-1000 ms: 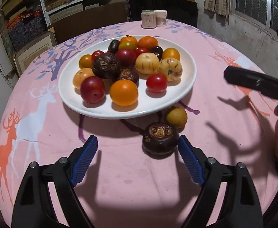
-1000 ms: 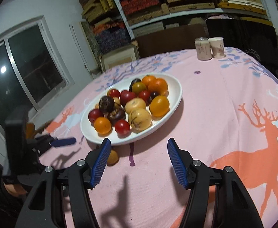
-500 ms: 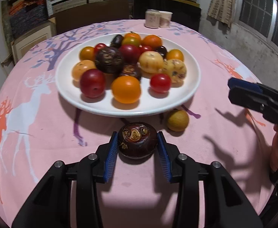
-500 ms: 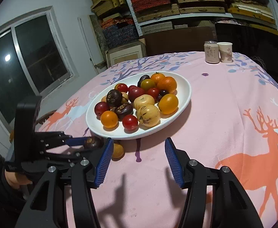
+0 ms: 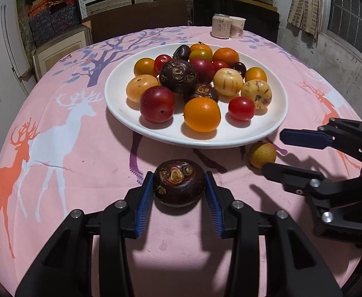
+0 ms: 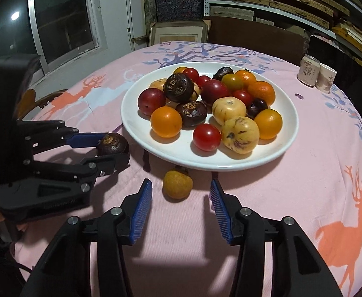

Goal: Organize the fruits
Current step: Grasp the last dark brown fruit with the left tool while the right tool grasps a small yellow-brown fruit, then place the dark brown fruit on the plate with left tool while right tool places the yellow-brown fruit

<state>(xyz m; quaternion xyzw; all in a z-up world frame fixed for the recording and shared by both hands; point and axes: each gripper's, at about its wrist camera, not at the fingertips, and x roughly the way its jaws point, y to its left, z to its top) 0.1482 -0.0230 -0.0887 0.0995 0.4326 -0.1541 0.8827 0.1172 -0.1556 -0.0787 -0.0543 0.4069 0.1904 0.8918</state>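
Item: round desk (image 5: 86,178) under a pink cloth printed with deer and trees.

Item: wide white ceramic plate (image 5: 267,133) at the desk's centre, heaped with red, orange, yellow-speckled and dark fruits.

Item: dark brown, flattened round fruit with a curled dry crown (image 5: 179,182), on the cloth just in front of the plate. The left gripper (image 5: 179,193) has its blue ribbed fingers (image 5: 145,198) drawn narrow, pressing it on both sides; its base appears to rest on the cloth.

Item: small yellow-brown round fruit (image 6: 177,184), on the cloth close by the plate's near rim. The right gripper (image 6: 181,198) has just been closing its jaws; they stand moderately apart with the fruit between and slightly ahead of the tips, untouched.

Handling note, judged: the right gripper should advance until the pads sit level with the fruit's widest part, then close squarely, since a round fruit may roll under the rim if nudged off-centre. The left should lift straight up and clear the plate's edge before setting down in a bare patch, to avoid disturbing the pile.
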